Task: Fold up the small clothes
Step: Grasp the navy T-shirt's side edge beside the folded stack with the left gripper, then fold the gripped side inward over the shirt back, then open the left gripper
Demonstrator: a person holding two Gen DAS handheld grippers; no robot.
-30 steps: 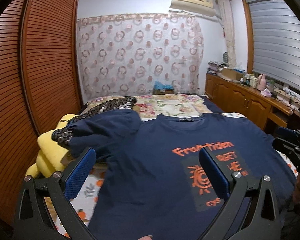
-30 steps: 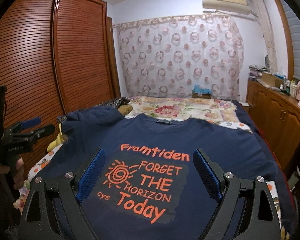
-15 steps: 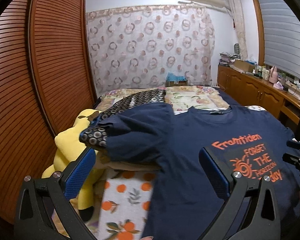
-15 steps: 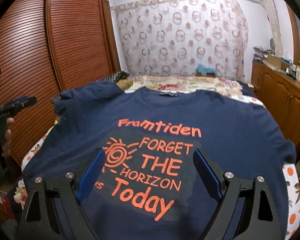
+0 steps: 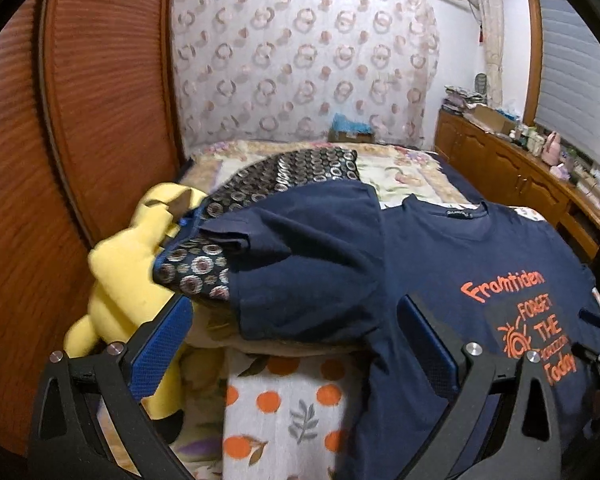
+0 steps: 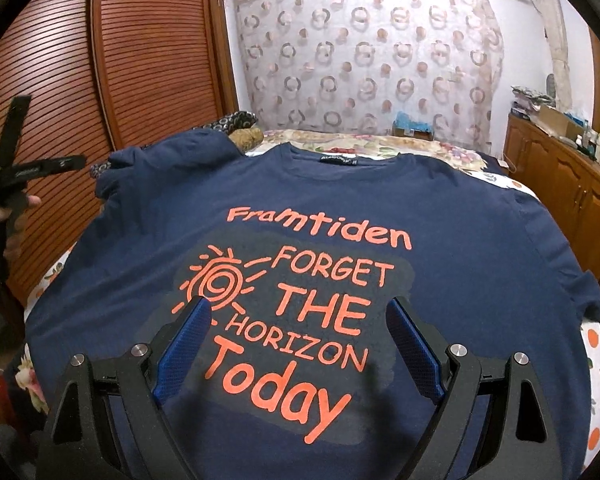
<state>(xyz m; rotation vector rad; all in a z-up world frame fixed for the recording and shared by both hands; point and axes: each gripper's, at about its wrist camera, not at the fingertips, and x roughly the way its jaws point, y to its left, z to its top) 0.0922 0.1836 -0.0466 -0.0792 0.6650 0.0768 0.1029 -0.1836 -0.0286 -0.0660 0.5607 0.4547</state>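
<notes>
The bed point(image 5: 284, 408) in its orange-print cover carries everything ahead of both claws. On it, the navy T-shirt point(image 6: 440, 216) lies spread face up, collar at the far end and the orange "Framtiden" print reading toward you; it fills the space directly ahead of and under your right claw point(image 6: 298, 344), and sits ahead and to the right of your left claw point(image 5: 296, 344).

Both claws are wide open and have hold of nothing. I judge the folding has not begun: the shirt is laid out and you are lining up for the first fold.

The near-left sleeve point(image 5: 300, 264) lies just ahead of the left claw, between its fingers' line of sight. It rides up over a circle-patterned dark cloth point(image 5: 284, 176) and a yellow plush toy point(image 5: 124, 276) to the claw's left. The next move probably calls for closing the left claw on that sleeve's edge alone, without catching the patterned cloth beneath, and carrying it across toward the print.

Only the left wrist view shows the plush toy and how the sleeve is humped. Only the right wrist view shows the full print, the flat right sleeve point(image 6: 572, 276), and the left claw's black handle in your hand point(image 6: 16, 216), far to the right claw's left.
</notes>
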